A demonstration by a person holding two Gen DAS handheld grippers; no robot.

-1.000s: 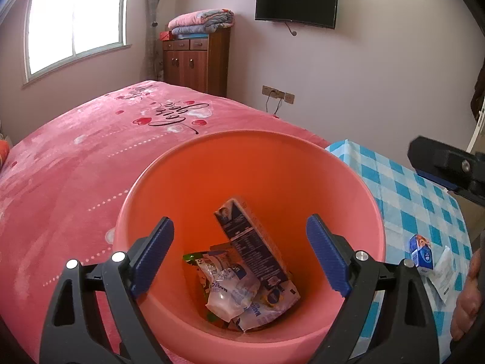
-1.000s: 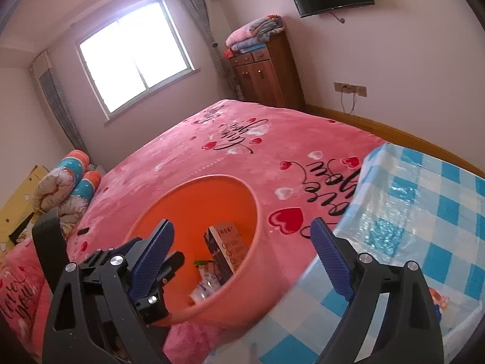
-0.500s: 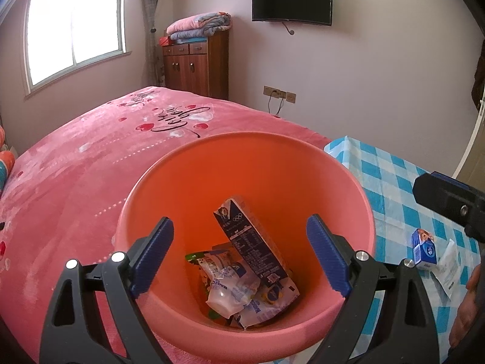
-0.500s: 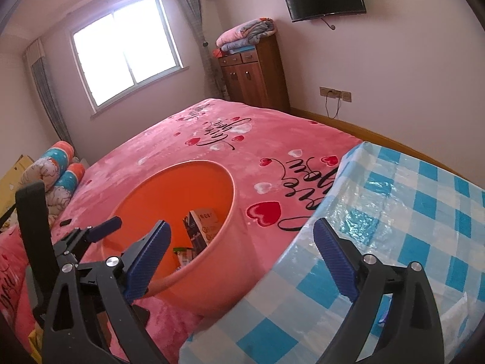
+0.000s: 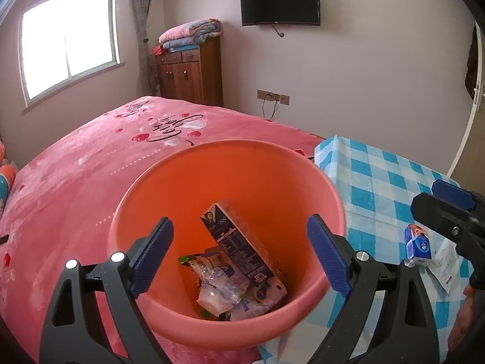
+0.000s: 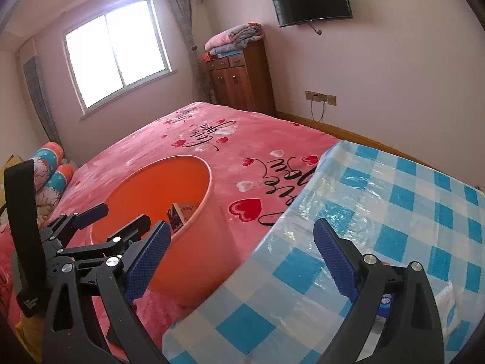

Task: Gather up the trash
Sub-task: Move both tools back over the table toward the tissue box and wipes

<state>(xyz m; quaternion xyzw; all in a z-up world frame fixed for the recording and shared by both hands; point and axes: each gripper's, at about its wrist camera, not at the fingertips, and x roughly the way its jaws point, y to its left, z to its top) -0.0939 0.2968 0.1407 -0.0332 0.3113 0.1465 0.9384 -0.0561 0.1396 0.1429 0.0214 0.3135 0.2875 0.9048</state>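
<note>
Evidently the round orange plastic bin point(image 5: 230, 182) sits on the pink heart-printed bedspread point(image 5: 75, 176), tight against the blue-and-white checked tablecloth point(image 6: 379, 212) — probably so table litter travels only a short way. It already holds a dark carton point(image 5: 236, 242) and crumpled wrappers point(image 5: 221, 288). The left gripper point(image 5: 239, 257) hangs over the bin, jaws wide and empty; the right gripper point(image 6: 239, 261), equally wide, angles toward the table, where a small blue carton point(image 5: 417, 244) and a white wrapper point(image 5: 444, 268) wait — likely next.
</note>
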